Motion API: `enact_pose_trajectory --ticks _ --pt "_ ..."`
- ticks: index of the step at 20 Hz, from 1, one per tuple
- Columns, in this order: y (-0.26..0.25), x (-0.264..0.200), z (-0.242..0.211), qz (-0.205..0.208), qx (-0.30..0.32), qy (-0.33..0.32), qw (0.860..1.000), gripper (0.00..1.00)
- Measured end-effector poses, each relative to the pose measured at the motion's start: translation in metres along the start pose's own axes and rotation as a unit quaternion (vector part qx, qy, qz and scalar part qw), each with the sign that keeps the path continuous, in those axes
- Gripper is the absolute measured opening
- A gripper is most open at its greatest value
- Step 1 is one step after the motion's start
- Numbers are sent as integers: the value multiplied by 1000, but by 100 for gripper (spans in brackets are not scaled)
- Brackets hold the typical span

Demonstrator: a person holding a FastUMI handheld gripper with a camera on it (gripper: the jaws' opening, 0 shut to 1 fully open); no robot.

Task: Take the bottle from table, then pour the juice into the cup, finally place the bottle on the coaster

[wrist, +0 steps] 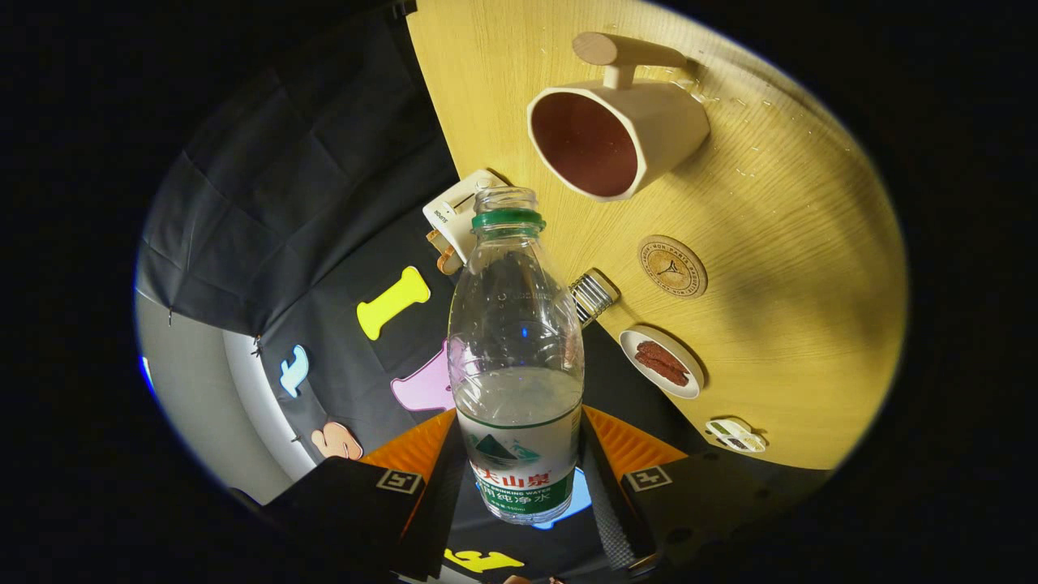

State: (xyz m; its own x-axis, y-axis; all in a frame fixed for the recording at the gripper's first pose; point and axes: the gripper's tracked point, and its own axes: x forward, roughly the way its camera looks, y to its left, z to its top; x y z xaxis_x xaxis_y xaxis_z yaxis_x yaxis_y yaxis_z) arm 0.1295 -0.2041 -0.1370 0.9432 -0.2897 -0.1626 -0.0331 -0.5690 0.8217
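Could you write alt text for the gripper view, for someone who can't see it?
The gripper is shut on an uncapped, partly filled water bottle, tipped toward a cream cup on a wooden table. A round coaster lies beside the cup.

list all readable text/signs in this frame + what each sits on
Label on the bottle, which the claw grips with both fingers: printed wording, not quoted here.
Ring of lettering around an emblem on the coaster: too small to read.
Small print on the white tag at the table edge: blurred.
Square marker on each claw finger: a pattern, no words.
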Motion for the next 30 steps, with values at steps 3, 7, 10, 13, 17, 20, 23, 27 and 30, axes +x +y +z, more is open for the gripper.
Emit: enact_pose_trajectory --ticks 3,7,10,13,17,20,23,27,30 --pt "-7 -1 1 -3 -54 2 999 75" --pt "-15 -2 6 -8 -153 6 988 75" --pt "-17 -1 9 -10 -263 5 965 75" --pt "-14 1 22 -9 -398 -22 917 75" --pt "-7 1 30 -11 -555 -47 830 75" --pt "-2 4 27 -14 -671 -57 740 75" --pt "0 12 15 -20 -773 -62 631 75" --pt "-2 36 1 -21 -869 -83 488 76" --pt "-1 54 -12 -2 -907 -109 406 76"
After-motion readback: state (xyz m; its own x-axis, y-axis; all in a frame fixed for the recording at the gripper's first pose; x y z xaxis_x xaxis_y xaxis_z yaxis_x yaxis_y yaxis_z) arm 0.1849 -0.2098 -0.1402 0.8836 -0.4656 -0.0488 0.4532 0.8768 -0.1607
